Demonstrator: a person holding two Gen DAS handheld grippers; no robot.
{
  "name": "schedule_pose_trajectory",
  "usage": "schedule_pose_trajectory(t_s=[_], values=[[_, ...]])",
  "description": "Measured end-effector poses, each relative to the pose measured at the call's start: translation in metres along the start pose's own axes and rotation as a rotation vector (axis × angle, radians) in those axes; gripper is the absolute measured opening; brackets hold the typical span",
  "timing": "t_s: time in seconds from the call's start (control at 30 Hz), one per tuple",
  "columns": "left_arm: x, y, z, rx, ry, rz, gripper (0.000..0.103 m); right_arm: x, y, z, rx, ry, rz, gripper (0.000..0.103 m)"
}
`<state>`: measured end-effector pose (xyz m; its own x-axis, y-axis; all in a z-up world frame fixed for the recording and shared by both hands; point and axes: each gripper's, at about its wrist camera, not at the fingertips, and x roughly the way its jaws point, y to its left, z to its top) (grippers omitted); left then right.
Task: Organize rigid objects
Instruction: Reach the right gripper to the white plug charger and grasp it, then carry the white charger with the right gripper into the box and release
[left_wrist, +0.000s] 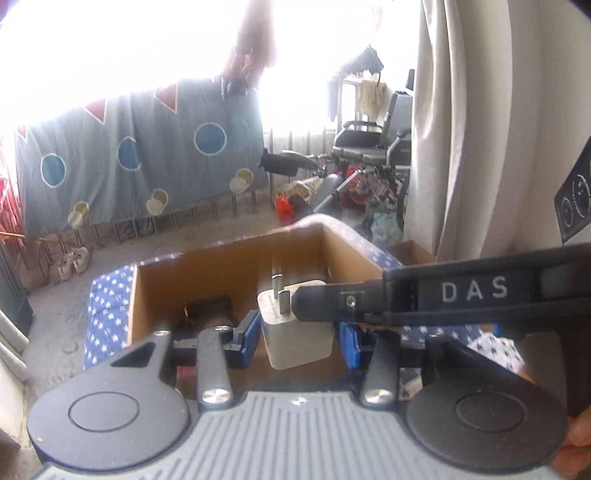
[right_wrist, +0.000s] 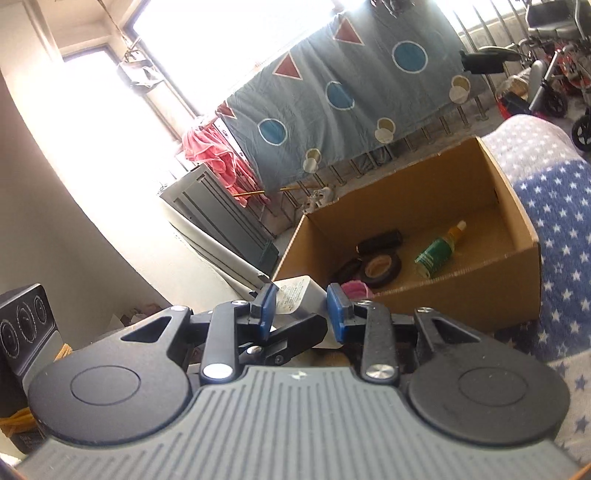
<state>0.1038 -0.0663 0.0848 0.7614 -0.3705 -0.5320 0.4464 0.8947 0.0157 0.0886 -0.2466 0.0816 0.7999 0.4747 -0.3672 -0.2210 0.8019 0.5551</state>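
Observation:
A white power adapter with metal prongs pointing up sits between the blue pads of my left gripper, which is shut on it above the near edge of an open cardboard box. My right gripper reaches in from the right, its black tip against the adapter's pronged end. In the right wrist view the adapter lies by the left pad of my right gripper, with a gap to the right pad. The box holds black tape rolls, a green bottle and a black cylinder.
The box rests on a blue blanket with white stars. A grey patterned sheet hangs on a rail behind. A curtain hangs at the right, with a wheelchair beyond. A hand holds the left gripper.

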Motion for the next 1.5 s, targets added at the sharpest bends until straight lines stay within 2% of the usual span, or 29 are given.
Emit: schedule_pose_trajectory(t_s=[0.17, 0.33, 0.6, 0.77, 1.1, 1.33, 1.5], values=[[0.038, 0.016, 0.030, -0.048, 0.042, -0.008, 0.046, 0.021, 0.001, 0.049, -0.042, 0.032, 0.005, 0.031], [0.092, 0.039, 0.035, -0.121, 0.150, -0.010, 0.046, 0.068, -0.025, 0.086, 0.018, 0.145, 0.000, 0.031], [0.161, 0.070, 0.009, -0.234, 0.325, -0.014, 0.045, 0.155, -0.074, 0.091, 0.122, 0.355, -0.050, 0.031], [0.178, 0.076, -0.001, -0.248, 0.384, -0.003, 0.046, 0.180, -0.092, 0.080, 0.172, 0.442, -0.061, 0.031], [0.185, 0.075, -0.010, -0.279, 0.427, -0.006, 0.043, 0.201, -0.098, 0.070, 0.154, 0.498, -0.078, 0.031], [0.181, 0.071, -0.011, -0.291, 0.407, -0.039, 0.045, 0.205, -0.097, 0.067, 0.143, 0.498, -0.085, 0.031], [0.167, 0.065, -0.004, -0.278, 0.356, -0.049, 0.058, 0.192, -0.095, 0.071, 0.129, 0.459, -0.078, 0.031]])
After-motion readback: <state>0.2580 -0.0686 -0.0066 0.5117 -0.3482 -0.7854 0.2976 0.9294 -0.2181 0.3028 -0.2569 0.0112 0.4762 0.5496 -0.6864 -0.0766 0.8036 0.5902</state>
